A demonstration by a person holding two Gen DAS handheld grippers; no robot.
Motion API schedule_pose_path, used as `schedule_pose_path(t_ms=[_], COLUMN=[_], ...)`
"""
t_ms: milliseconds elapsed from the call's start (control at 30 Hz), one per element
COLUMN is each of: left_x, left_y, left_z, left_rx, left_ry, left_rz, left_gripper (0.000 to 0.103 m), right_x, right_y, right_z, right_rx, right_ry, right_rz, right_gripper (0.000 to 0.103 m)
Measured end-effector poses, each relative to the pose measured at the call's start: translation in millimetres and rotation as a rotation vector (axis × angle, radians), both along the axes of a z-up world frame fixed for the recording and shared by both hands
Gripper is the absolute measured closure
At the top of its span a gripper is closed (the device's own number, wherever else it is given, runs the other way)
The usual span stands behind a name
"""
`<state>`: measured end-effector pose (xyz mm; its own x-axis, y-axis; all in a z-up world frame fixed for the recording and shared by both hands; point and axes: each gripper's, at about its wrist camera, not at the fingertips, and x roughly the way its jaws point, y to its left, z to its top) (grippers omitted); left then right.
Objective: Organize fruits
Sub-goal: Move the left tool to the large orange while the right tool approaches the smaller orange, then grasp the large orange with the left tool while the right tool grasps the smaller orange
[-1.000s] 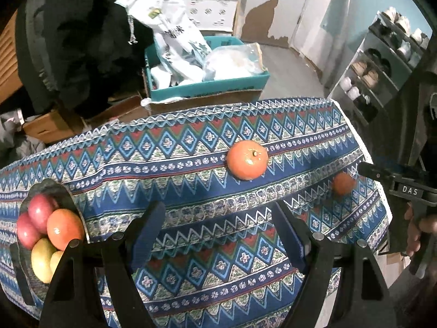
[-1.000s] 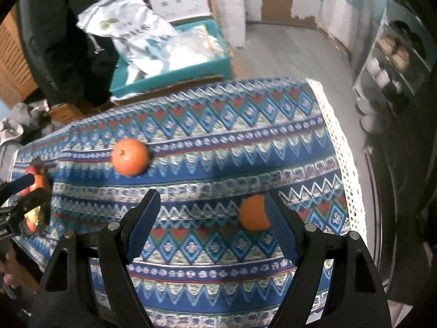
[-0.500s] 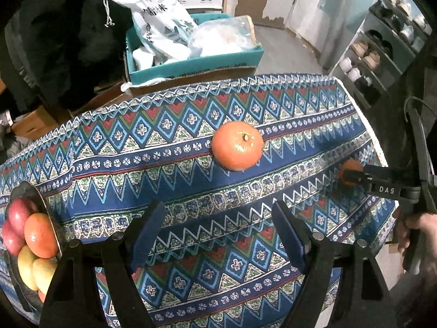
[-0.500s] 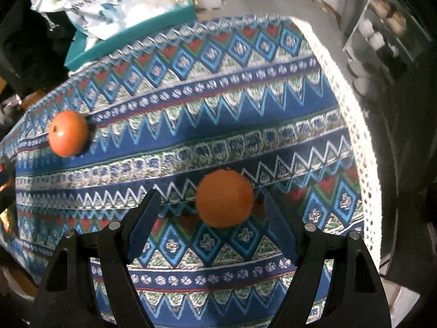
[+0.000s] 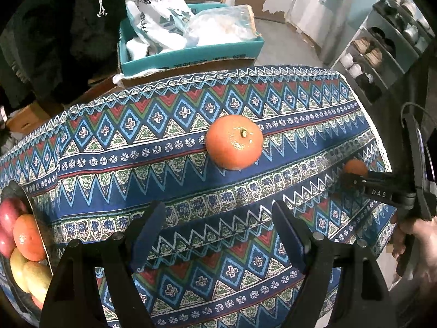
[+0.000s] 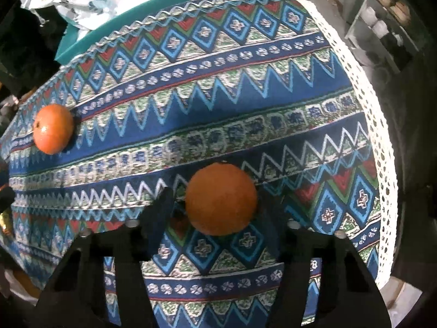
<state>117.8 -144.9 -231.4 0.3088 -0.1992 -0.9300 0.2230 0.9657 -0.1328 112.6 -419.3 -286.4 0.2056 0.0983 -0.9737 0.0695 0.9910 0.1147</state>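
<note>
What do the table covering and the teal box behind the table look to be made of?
Table covering: woven or printed fabric, matte; it drapes over the edges and has a white lace-like trim. Teal box: probably cardboard with a printed, slightly glossy face; thin folded walls and printed text suggest it.

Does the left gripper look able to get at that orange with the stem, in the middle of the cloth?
Probably yes. The left gripper is open and empty, and the orange sits alone on the tablecloth just beyond its fingers, nothing between. The right gripper is busy closing around another orange.
</note>
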Motion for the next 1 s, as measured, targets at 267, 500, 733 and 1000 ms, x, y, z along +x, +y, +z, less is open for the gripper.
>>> schedule_pose_path(t_ms=[267,500,733,1000], left_x=[19,40,56,72], left_y=[-10,-30,-41,-44], left_z=[-2,-13,-29,-48], left_rx=[-0.023,-0.026,0.002,0.002], left_ry=[0.003,0.007,0.019,0.051], left_rz=[0.007,-0.003,-0.004,0.017], left_gripper=[0.021,0.016,0.016,0.016], right_x=[5,23,39,49], right_y=[8,22,37,41], right_z=[13,30,34,26], right_rx=[0.008,0.044,0.061,0.075], right_ry=[-0.046,-0.125,-0.150,-0.157], right_rz=[0.023,0.035,0.047,0.038], right_gripper=[0.055,0.055,0.055,0.055])
